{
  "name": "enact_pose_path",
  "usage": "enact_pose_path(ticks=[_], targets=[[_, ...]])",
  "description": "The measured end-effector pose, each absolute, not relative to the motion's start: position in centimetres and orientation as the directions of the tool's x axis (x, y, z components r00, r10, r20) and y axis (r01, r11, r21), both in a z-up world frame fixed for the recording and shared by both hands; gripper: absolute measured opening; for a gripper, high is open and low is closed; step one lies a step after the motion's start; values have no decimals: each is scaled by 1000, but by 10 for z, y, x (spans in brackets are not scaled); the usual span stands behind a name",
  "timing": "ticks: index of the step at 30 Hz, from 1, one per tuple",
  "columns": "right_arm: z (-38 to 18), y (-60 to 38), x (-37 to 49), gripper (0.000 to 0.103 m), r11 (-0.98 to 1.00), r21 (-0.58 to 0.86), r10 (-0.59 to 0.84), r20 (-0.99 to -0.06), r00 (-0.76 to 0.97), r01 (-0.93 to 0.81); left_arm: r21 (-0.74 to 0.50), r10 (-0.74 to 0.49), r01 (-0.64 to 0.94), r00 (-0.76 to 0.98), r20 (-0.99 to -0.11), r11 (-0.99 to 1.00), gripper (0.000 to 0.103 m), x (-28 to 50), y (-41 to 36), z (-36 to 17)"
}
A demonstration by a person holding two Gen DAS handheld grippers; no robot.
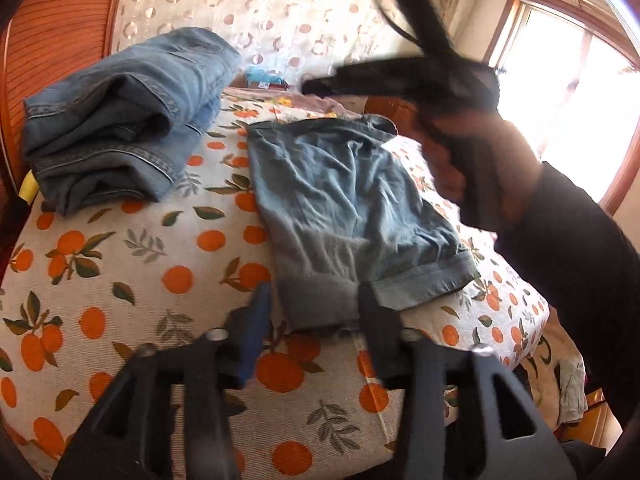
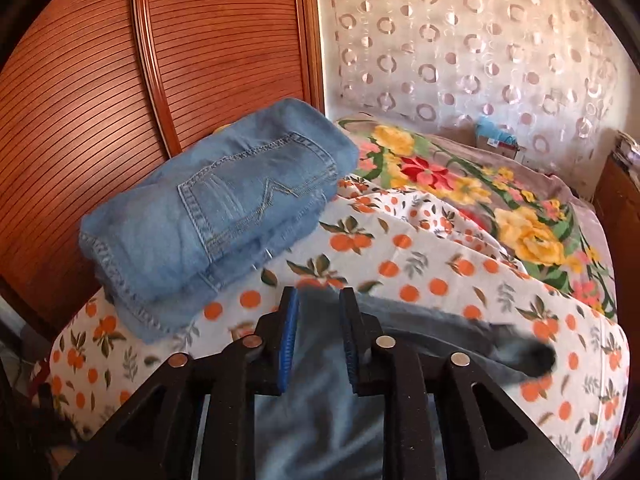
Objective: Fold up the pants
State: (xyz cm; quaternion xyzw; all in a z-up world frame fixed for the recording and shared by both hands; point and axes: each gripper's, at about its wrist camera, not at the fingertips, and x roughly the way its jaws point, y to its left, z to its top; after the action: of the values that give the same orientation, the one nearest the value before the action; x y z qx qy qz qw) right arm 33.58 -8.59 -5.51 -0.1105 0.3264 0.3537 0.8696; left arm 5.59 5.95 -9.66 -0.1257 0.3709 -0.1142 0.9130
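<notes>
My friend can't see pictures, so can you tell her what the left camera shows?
A folded pair of grey-blue pants lies flat on a bedsheet printed with oranges, and the left tool is open at its near edge. A pile of folded blue jeans sits beyond on the left, and the person's dark sleeve reaches in from the right.

Folded grey-blue pants (image 1: 352, 216) on bedsheet
</notes>
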Motion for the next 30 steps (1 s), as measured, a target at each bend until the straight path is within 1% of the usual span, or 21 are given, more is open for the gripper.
enact_pose_path(ticks=[6,16,20,23,27,30], targets=[[-59,-135,296,27,763,20,494,-664,562,-646,-297,-271,94,718,-641,950,49,54,68,-87],[-87,-186,218,27,787,76,486,-688,539,-612,-258,-248,96,709,-660,961,49,64,57,-86],[-89,-196,193,27,799,64,472,-682,559,-597,-249,-243,95,700,-671,964,49,68,53,-88],[-94,-206,185,27,814,96,472,-683,558,-573,-240,-240,98,692,-681,966,49,69,49,-91],[-97,-231,165,27,823,142,493,-659,567,-550,-228,-237,104,680,-694,968,49,70,44,-95],[-100,-241,155,27,827,150,493,-659,568,-542,-224,-237,106,668,-706,969,49,71,42,-99]])
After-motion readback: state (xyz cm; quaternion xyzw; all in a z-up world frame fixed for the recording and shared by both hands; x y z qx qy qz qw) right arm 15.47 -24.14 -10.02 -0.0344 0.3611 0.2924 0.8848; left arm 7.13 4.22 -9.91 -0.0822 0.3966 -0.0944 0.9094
